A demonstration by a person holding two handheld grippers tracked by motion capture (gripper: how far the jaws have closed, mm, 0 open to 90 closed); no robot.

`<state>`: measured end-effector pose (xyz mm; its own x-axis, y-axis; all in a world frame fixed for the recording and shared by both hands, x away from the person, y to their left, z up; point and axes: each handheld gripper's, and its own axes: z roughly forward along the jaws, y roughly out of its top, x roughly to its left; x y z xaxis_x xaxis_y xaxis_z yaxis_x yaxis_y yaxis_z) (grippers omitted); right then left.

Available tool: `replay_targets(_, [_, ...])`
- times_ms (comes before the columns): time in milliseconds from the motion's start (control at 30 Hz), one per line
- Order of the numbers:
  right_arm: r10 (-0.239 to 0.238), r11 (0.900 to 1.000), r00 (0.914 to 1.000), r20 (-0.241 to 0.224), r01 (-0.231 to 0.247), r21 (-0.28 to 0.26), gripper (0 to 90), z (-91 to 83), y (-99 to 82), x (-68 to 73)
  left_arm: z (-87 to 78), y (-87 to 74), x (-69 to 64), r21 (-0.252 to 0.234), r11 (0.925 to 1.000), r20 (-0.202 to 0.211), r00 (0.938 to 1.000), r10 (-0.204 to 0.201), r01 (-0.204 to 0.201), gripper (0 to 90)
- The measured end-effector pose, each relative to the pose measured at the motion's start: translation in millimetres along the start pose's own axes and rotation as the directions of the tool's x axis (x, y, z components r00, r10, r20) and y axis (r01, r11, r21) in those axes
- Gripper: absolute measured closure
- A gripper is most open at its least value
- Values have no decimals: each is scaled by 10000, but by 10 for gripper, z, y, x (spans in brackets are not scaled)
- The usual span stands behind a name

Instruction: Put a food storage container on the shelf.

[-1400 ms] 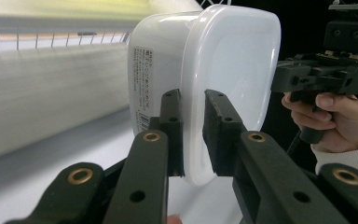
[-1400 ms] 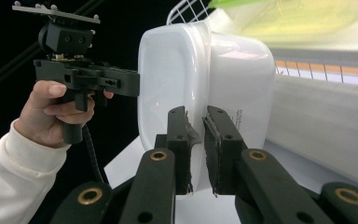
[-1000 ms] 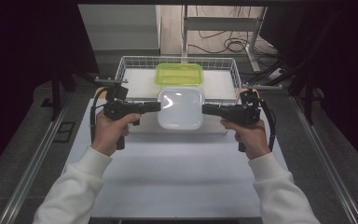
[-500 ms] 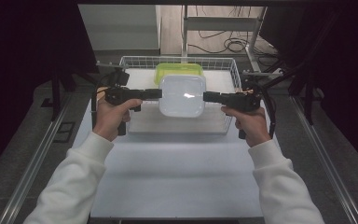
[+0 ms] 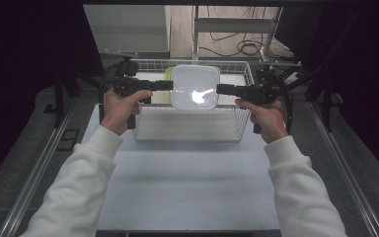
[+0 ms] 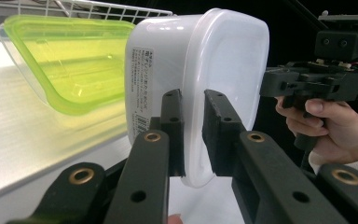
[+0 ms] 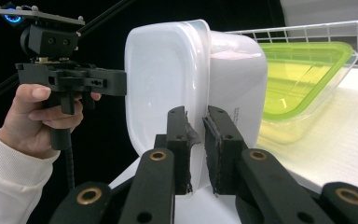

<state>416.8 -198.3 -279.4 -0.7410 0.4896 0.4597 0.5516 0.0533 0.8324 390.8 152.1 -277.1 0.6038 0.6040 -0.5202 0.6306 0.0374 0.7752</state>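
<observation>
In the high view, the left gripper (image 5: 165,85) and the right gripper (image 5: 223,89) hold one white lidded container (image 5: 195,87) between them, each nipped shut on the lid's rim at opposite sides, so the box hangs in the air over the wire basket (image 5: 192,129) at the far end of the table (image 5: 187,182). The step in hand looks like carrying it into the basket; the next move calls for both hands to sink together and level, then let go at the same time. In the left gripper view, the jaws stand nearly closed, pinching the rim of the container (image 6: 200,84), and one green-lidded container (image 6: 70,60) lies just beyond it in the basket. In the right gripper view, the jaws likewise clamp the rim (image 7: 196,126), with the same green box (image 7: 307,79) behind. Count: two containers, one basket, two grippers.
</observation>
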Motion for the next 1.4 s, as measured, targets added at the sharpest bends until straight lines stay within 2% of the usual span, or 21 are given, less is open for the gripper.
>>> replay_targets(133, [89, 10000, 10000, 11, -89, 14, 800, 33, 79, -53, 15, 95, 30, 50, 10000, 3, 10000, 14, -14, 787])
replay_targets(533, [296, 9995, 9995, 89, -297, 46, 799, 77, 343, -93, 29, 392, 76, 83, 9999, -74, 10000, 65, -64, 788])
replay_targets(800, [382, 9991, 9990, 222, -386, 152, 799, 131, 524, -127, 56, 518, 151, -88, 9997, 25, 9997, -229, 229, 788])
replay_targets(900, [472, 9986, 9987, 216, -477, 248, 799, 166, 567, -154, 62, 555, 189, -17, 9995, 3, 9995, -329, 329, 788])
replay_targets(1033, [636, 9971, 9976, 261, -646, 406, 799, 231, 627, -196, 75, 591, 241, 23, 9987, -21, 9987, -518, 518, 788])
replay_targets(1100, [794, 9953, 9965, 273, -808, 531, 799, 272, 652, -234, 103, 611, 319, 149, 9964, -34, 9965, -839, 840, 788])
replay_targets(1133, [794, 9953, 9965, 273, -808, 531, 799, 272, 652, -234, 103, 611, 319, 149, 9964, -34, 9965, -839, 840, 788])
replay_targets(1200, [1064, 9916, 9937, 362, -1088, 701, 798, 351, 671, -302, 143, 620, 420, 320, 9932, -31, 9937, -1118, 1118, 788])
replay_targets(1300, [1363, 9873, 9900, 366, -1387, 768, 798, 408, 672, -365, 179, 624, 499, 408, 9896, -37, 9904, -1380, 1381, 788])
replay_targets(1367, [1462, 9860, 9886, 358, -1486, 760, 798, 423, 671, -388, 185, 624, 517, 370, 9884, 32, 9890, -1476, 1474, 788])
replay_targets(1400, [1740, 9822, 9845, 207, -1750, 676, 799, 430, 675, -429, 193, 630, 547, 415, 9860, 196, 9865, -1624, 1615, 789])
